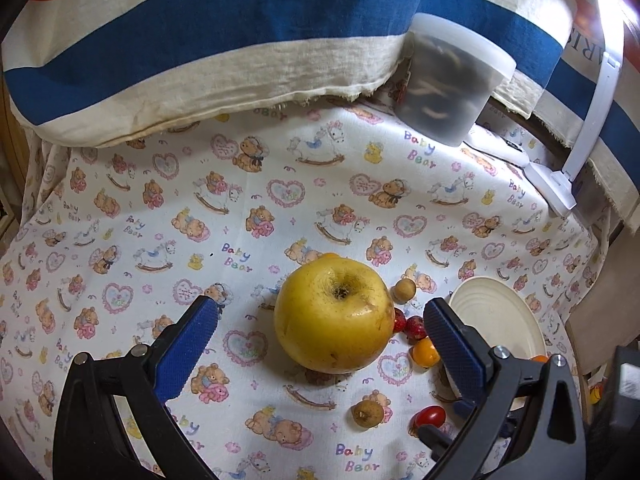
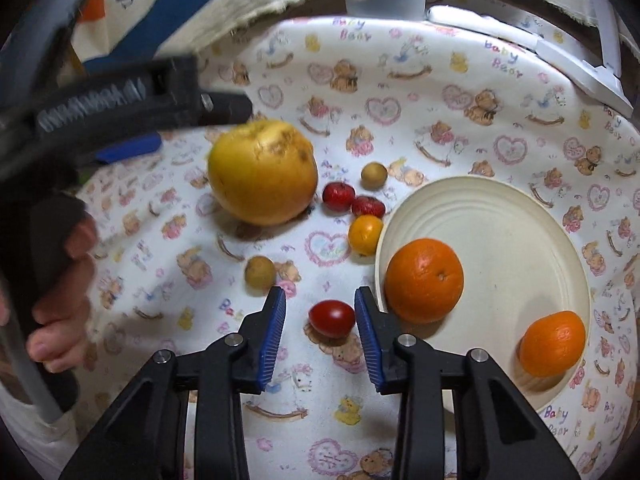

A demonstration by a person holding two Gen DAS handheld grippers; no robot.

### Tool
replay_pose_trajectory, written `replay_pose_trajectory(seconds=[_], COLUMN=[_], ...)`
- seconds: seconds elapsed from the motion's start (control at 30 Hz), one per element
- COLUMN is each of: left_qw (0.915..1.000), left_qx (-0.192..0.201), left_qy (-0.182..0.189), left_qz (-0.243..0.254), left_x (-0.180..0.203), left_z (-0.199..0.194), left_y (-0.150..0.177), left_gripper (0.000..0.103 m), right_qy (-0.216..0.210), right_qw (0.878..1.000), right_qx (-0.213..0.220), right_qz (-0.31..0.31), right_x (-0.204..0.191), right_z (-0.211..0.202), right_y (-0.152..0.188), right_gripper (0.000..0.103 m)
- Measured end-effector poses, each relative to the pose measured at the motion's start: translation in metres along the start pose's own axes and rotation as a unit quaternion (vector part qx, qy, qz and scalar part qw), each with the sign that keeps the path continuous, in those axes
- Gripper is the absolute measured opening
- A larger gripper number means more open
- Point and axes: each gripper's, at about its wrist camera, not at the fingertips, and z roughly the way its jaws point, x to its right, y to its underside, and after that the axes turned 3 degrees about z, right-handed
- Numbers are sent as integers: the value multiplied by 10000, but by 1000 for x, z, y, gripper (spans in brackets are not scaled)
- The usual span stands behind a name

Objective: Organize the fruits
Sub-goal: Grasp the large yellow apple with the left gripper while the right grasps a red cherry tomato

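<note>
Sitting upright: blemished yellow apple (image 1: 334,316).

We see bare cloth (image 1: 132,216) left of the big yellow apple (image 1: 334,316), free for passing. To its right, small fruits crowd the gap up to the plate (image 2: 520,216): two red berries (image 2: 352,200), a small orange tomato (image 2: 365,234). The plate's far half lies free beyond two oranges (image 2: 424,280).

Bear-print tablecloth (image 1: 280,208), striped fabric (image 1: 200,40), white lamp (image 1: 592,120)
</note>
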Motion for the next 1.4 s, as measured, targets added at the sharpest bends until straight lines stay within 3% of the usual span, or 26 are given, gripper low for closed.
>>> replay_pose_trajectory(seconds=[0.3, 0.47, 0.57, 0.73, 0.9, 1.27, 1.4], left_qw=[10000, 10000, 10000, 10000, 9998, 9984, 9979], left_qx=[-32, -69, -63, -5, 59, -373, -451], left_qy=[-23, -42, -10, -21, 77, 368, 295], left_qz=[-18, -13, -1, 63, 159, 230, 368], left_x=[0, -1, -2, 0, 4, 8, 13], left_z=[2, 6, 8, 10, 15, 43, 50], left_y=[1, 1, 2, 2, 4, 12, 15], left_gripper=[102, 102, 102, 102, 102, 102, 102], right_qy=[199, 146, 29, 24, 696, 764, 768], right_qw=[9994, 9997, 9999, 9976, 9856, 9811, 9805], right_qx=[-270, -198, -46, 664, 1459, 1546, 1585], right_qz=[-26, 56, 89, 215, 496, 880, 872], right_x=[0, 2, 4, 12, 29, 56, 55], right_z=[21, 20, 14, -13, -36, -42, -46], right_y=[5, 5, 5, 0, -3, -9, -9], right_gripper=[31, 29, 29, 29, 29, 29, 29])
